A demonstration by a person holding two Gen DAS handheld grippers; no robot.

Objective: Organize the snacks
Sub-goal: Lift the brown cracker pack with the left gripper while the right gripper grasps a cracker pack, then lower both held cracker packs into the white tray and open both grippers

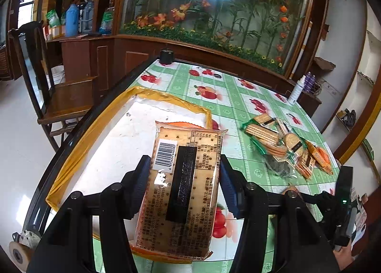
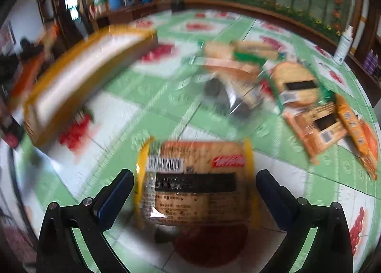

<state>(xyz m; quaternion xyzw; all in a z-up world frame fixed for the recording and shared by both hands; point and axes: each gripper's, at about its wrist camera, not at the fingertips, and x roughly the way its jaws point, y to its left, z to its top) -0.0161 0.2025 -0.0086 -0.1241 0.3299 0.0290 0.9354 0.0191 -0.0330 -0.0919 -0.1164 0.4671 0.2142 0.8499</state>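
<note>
Spray bottle (image 1: pixel 297 91) at table (image 1: pixel 238 96) edge — snack pile (image 1: pixel 285 146) nearby

**Glossy wrappers, matt jaws**

The cracker packet (image 1: pixel 183 192) you see in the left wrist view is clear, glossy plastic film with a matt black strip. Your left gripper (image 1: pixel 184 187) is matt black plastic with ribbed blue pads (image 1: pixel 229 189). The tablecloth (image 1: pixel 238 104) is shiny printed vinyl. At left, the chair (image 1: pixel 64 99) is polished dark wood.
</note>
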